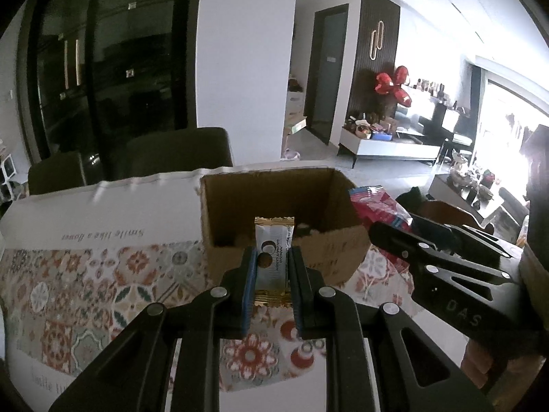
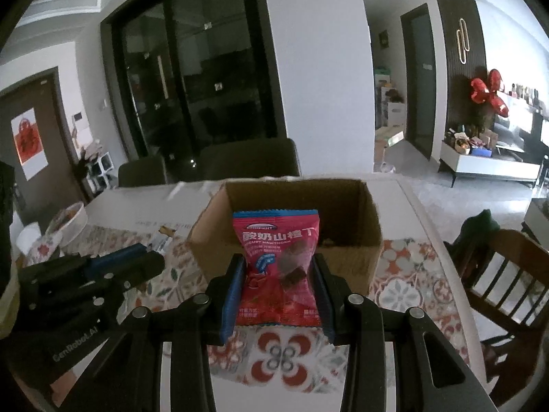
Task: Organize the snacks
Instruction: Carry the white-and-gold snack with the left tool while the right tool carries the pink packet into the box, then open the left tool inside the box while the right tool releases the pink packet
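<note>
We see the left gripper closed narrow on a small white snack bar with gold crimped ends, its blue-lined fingers pressing both long sides so the bar stands upright just in front of the near wall of an open cardboard box. The right gripper is clamped on a red yogurt hawthorn packet with a blue top seal, held upright and likewise just short of the box's near edge. The box sits on a patterned tablecloth covering a white table, its flaps open upward; we make out only a few dark crumbs or small bits on its floor. In the left view the right gripper shows at the right, with the red packet at its tip beside the box. In the right view the left gripper lies at the near left. Dark chairs stand at the table's far side, and a wooden chair at its right
</note>
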`<act>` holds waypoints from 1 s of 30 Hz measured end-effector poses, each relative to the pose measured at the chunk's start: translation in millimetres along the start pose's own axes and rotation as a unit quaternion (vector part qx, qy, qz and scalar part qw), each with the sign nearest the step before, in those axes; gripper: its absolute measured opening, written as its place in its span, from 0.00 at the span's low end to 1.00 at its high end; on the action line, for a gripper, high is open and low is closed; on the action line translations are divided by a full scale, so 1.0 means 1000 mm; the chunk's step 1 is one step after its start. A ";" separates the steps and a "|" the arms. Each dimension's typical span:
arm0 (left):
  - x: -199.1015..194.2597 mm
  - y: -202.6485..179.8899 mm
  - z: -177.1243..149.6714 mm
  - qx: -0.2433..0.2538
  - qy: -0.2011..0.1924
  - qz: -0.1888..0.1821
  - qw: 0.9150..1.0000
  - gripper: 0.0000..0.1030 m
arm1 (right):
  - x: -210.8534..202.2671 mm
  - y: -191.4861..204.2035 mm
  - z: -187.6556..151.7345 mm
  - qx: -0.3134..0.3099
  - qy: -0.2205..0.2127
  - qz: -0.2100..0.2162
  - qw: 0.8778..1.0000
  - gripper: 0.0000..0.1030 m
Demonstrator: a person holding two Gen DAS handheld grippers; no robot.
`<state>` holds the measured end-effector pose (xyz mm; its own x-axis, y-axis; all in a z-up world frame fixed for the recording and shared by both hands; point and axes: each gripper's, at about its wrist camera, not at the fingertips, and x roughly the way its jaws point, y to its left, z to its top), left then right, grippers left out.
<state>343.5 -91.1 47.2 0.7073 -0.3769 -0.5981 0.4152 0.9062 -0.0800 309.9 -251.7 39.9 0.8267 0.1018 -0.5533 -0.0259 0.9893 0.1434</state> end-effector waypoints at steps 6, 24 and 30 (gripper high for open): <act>0.026 -0.001 0.026 -0.004 0.011 -0.010 1.000 0.19 | 0.021 -0.016 0.025 0.004 0.005 -0.002 1.000 0.39; 0.096 0.014 0.075 -0.056 0.061 -0.001 0.997 0.49 | 0.088 -0.041 0.069 0.008 0.058 -0.007 0.998 0.39; 0.078 0.022 0.067 -0.049 0.045 0.039 0.997 0.63 | 0.085 -0.043 0.069 0.015 0.058 -0.021 0.998 0.58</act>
<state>446.2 -113.2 51.6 0.6786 -0.2896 -0.6750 0.3005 0.9480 -0.1047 419.6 -292.5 43.0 0.7561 0.0728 -0.6504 0.0258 0.9897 0.1409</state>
